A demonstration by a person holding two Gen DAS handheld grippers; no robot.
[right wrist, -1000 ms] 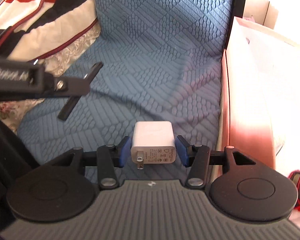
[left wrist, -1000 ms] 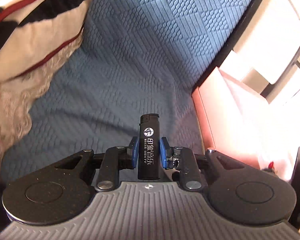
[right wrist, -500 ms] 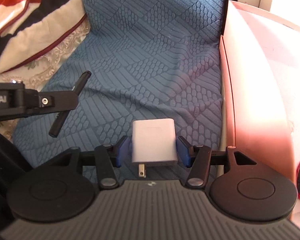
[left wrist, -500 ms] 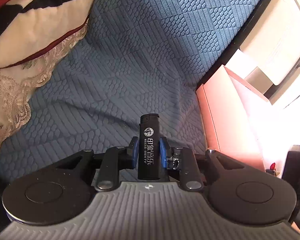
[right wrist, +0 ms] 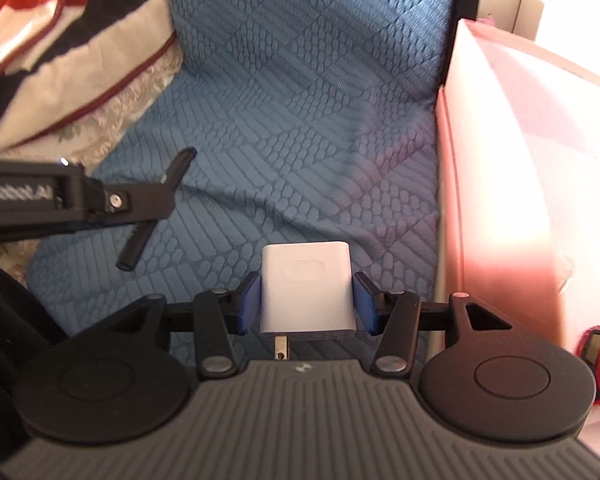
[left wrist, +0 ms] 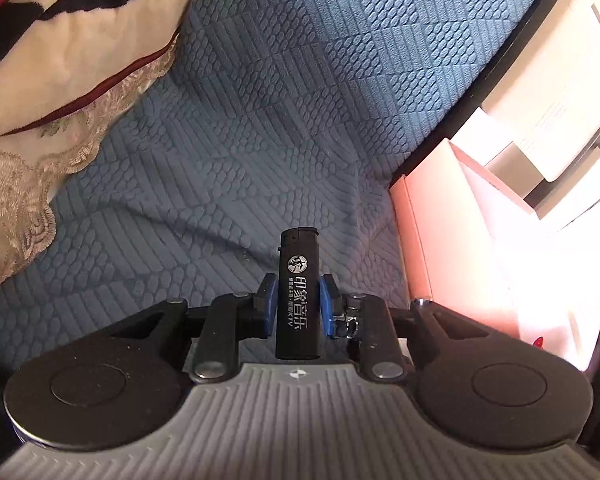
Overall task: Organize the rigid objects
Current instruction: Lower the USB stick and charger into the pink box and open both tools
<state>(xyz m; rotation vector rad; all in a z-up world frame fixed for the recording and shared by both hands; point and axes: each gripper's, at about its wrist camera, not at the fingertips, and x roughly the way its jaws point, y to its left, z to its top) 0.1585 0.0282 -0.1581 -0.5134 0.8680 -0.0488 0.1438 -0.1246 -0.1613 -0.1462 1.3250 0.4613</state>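
While the left gripper [left wrist: 298, 304] clamps it, the lighter [left wrist: 298, 296] points straight forward

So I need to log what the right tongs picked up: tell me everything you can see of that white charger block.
The white charger block is a small, smooth, plastic-looking cube with rounded corners and a faint oval recess on the face toward the camera. A metal prong juts from its near end, back toward the camera. It sits between the blue pads of the right tongs, whose jaws are closing on it, held above the blue quilted cover, left of the pink box.
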